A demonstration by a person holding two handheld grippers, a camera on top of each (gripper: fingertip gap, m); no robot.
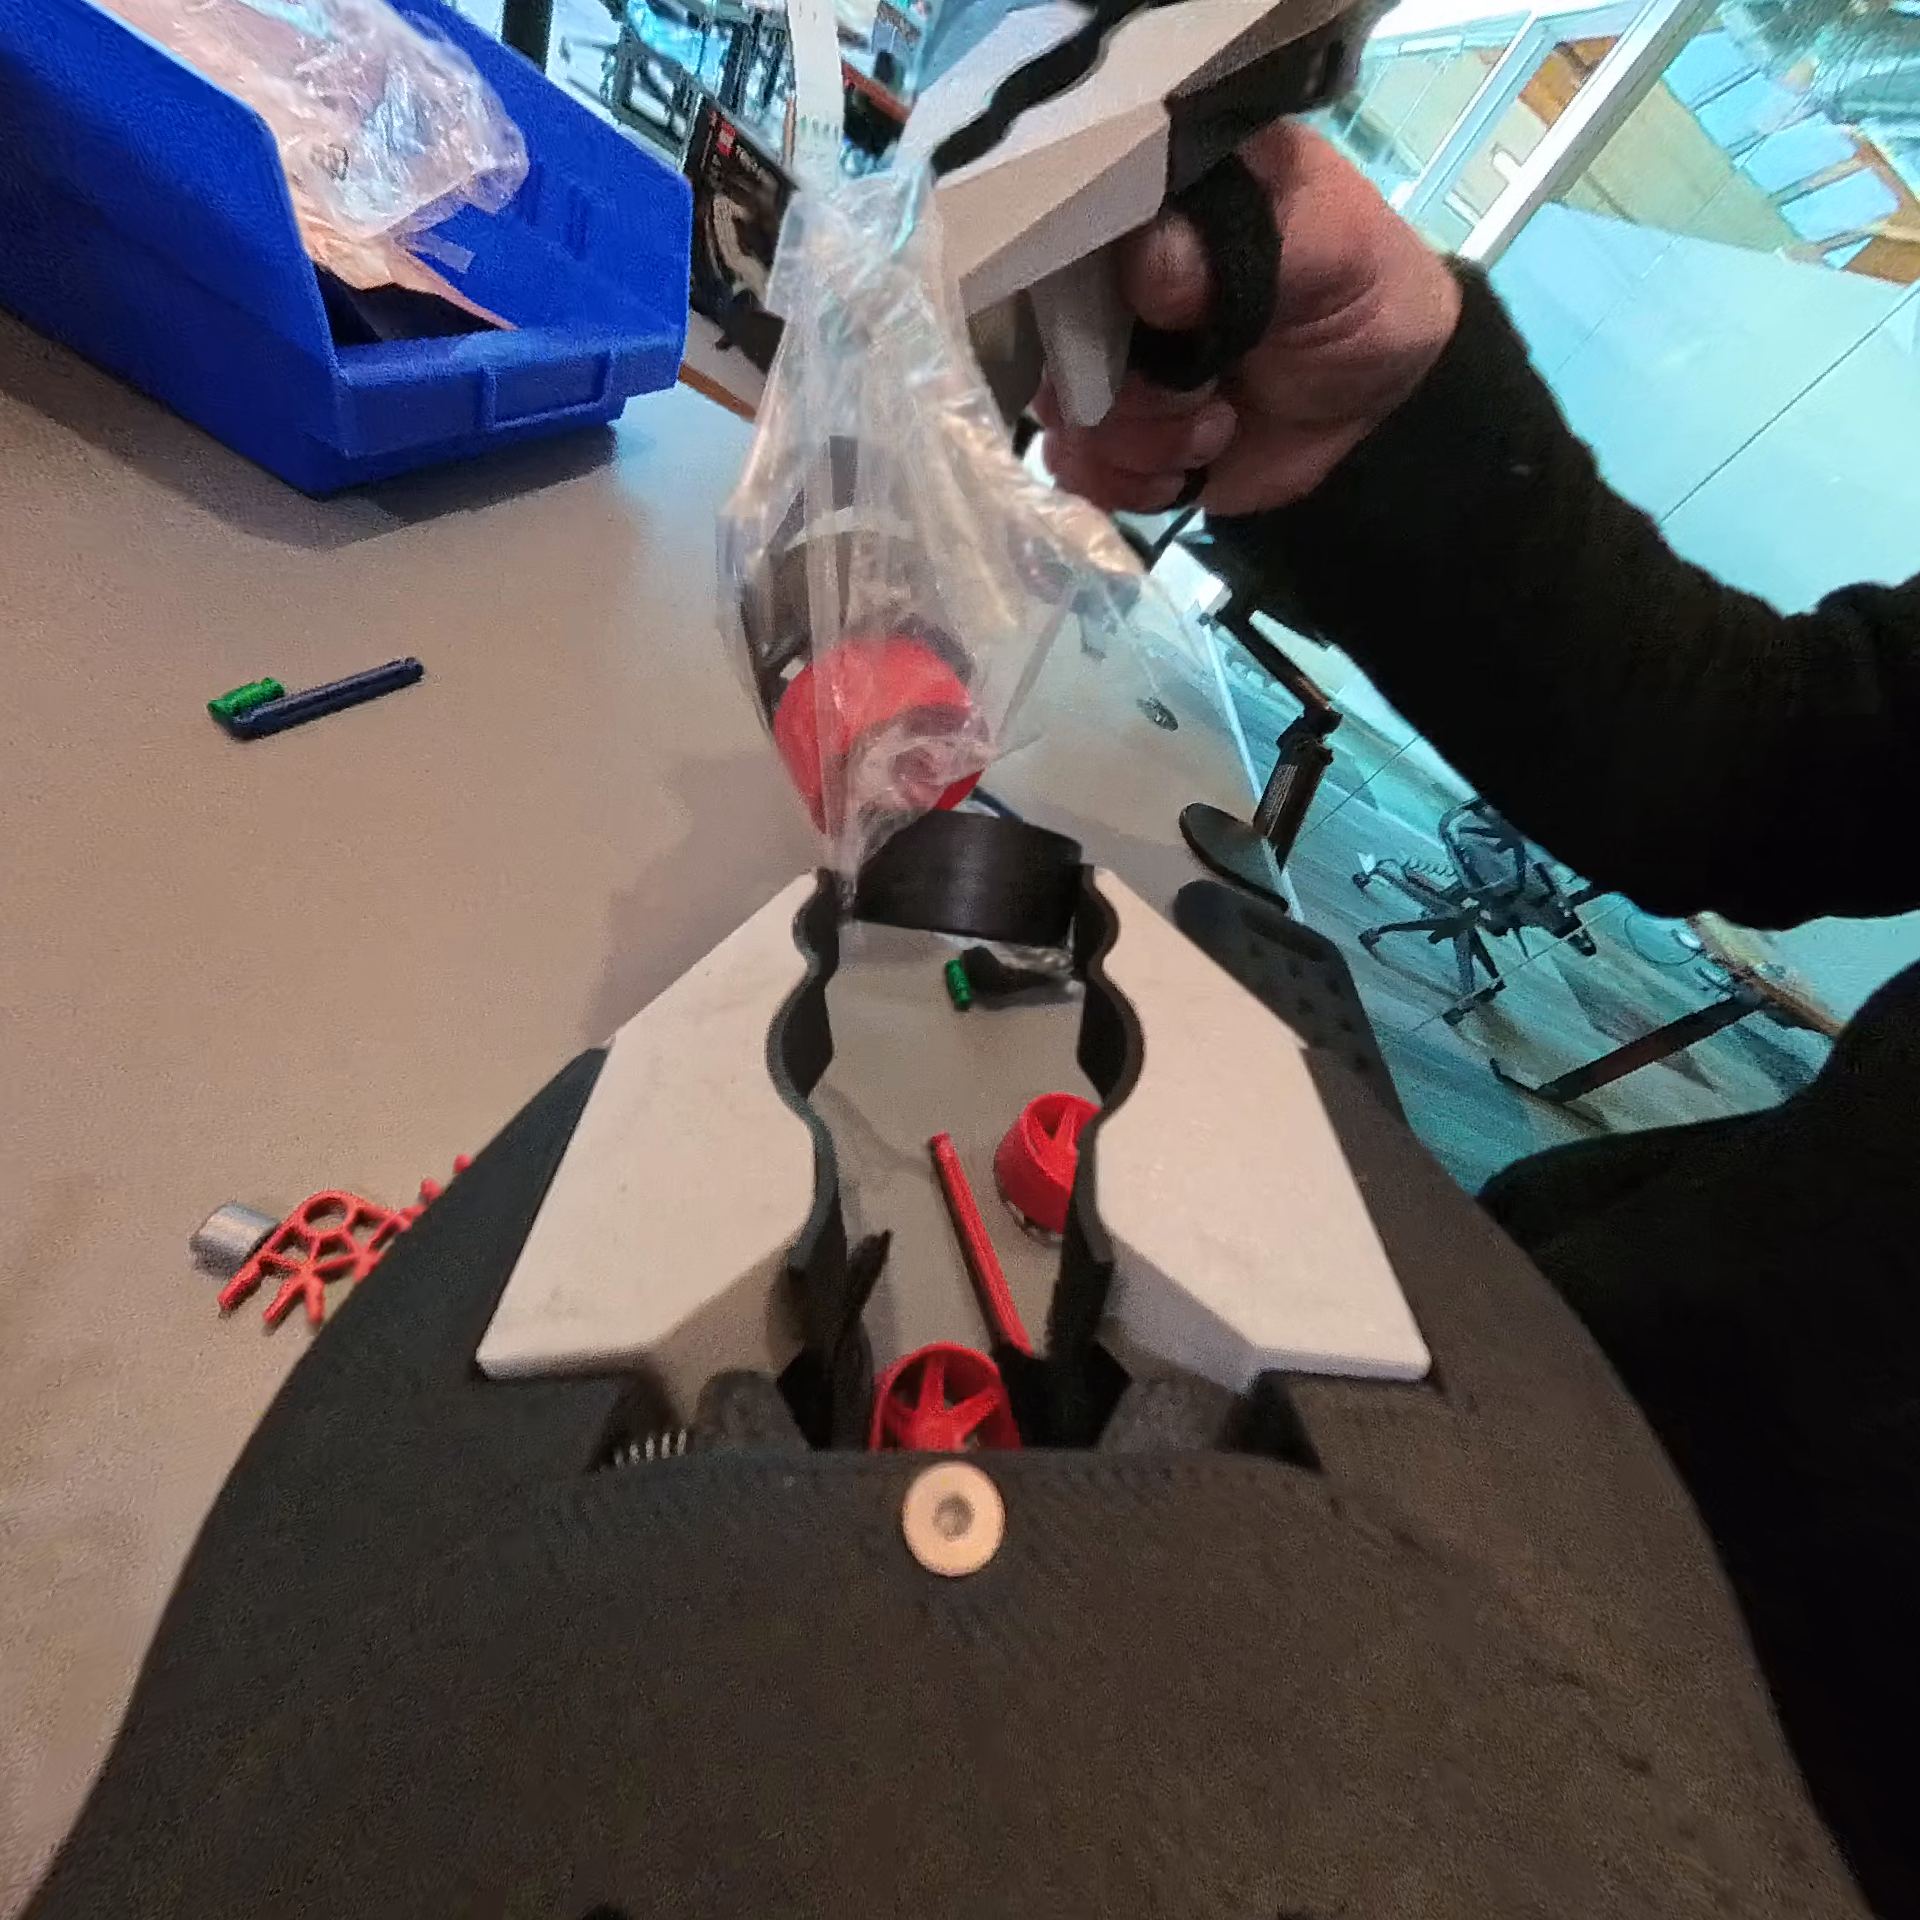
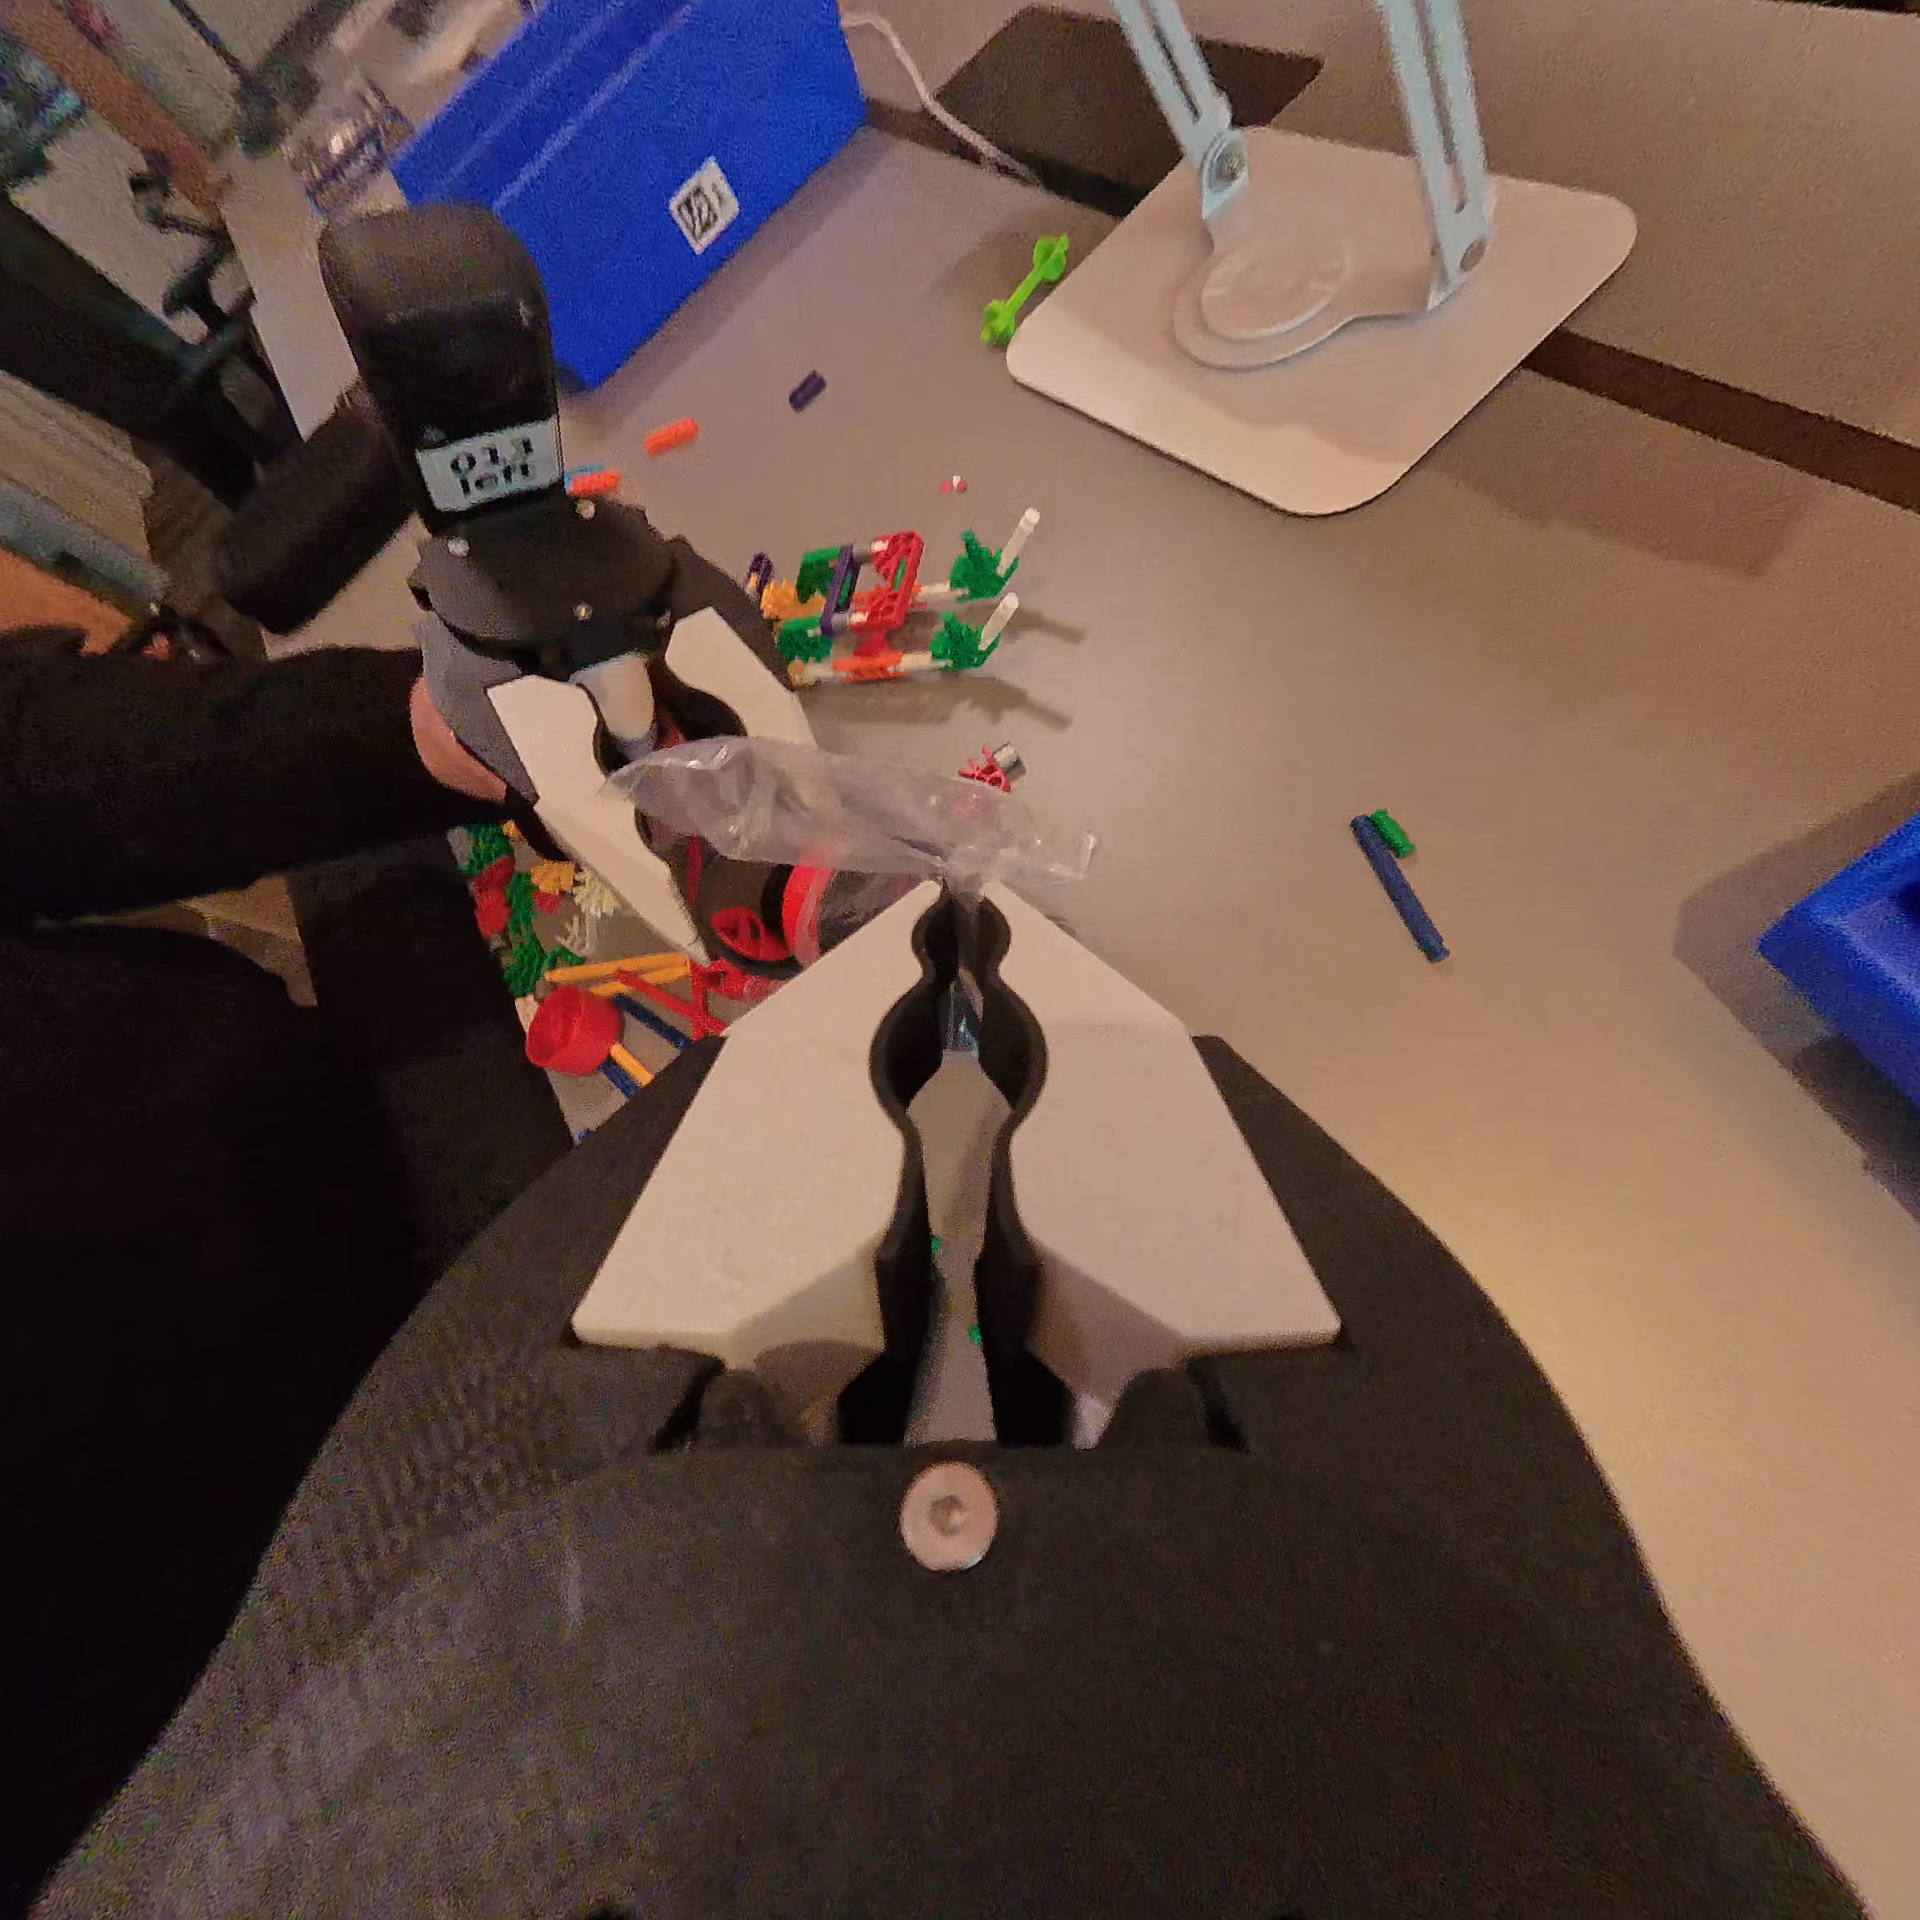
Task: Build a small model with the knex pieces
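Clear plastic bag [image 1: 883, 540], limp and slippery, hangs clamped in right hand-held gripper [image 2: 958, 896]; left hand-held gripper [image 1: 956, 899], parted, brackets its base.

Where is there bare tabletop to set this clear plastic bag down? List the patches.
Widest free patch: grey tabletop right of the right gripper holding the clear plastic bag, bordered by the blue-and-green rod, blue plastic bin corner and grey lamp base. Crowded: the colourful construction-piece heap beside the left gripper.
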